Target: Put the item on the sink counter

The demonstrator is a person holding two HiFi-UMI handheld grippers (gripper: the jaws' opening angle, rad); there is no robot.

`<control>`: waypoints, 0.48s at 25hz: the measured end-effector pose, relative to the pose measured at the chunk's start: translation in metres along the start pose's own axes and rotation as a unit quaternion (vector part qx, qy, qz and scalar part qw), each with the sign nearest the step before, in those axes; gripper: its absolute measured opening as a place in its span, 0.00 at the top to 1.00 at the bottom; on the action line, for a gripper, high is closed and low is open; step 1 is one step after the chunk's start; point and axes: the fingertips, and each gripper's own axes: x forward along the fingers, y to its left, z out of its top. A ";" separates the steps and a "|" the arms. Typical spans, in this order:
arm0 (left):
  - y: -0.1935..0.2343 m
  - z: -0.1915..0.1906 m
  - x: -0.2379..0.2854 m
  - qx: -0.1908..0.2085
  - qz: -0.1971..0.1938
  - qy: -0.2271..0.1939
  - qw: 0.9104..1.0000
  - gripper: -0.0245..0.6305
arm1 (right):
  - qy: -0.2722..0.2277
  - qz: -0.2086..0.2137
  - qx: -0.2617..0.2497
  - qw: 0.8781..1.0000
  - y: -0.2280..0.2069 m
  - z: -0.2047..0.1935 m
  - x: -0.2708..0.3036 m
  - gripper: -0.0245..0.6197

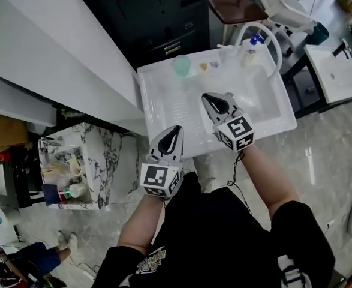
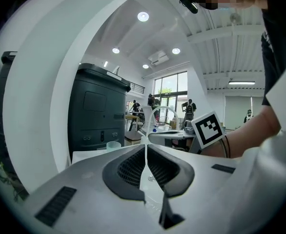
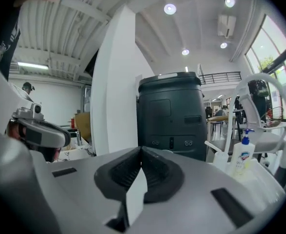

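As the person holds both tools over the white sink counter (image 1: 159,98), the left gripper (image 1: 176,131) and the right gripper (image 1: 208,98) each have their jaws pressed fully together, with nothing between them. A pale green cup (image 1: 181,65) stands upright at the counter's back edge, left of the curved faucet (image 3: 259,77) and a soap bottle (image 1: 249,53).

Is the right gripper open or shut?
Shut: the right gripper shows its jaws meeting at the tips in its own view, nothing between them.
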 end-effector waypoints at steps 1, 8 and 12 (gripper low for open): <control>-0.007 0.001 -0.004 0.002 -0.001 -0.001 1.000 0.92 | -0.001 -0.001 0.001 1.000 0.004 0.003 -0.009 0.88; -0.053 0.005 -0.032 0.011 -0.005 -0.008 1.000 0.92 | 0.000 0.006 -0.041 0.999 0.046 0.022 -0.071 0.88; -0.072 0.004 -0.046 0.012 0.000 -0.004 1.000 0.92 | -0.006 0.024 -0.035 0.999 0.064 0.028 -0.098 0.88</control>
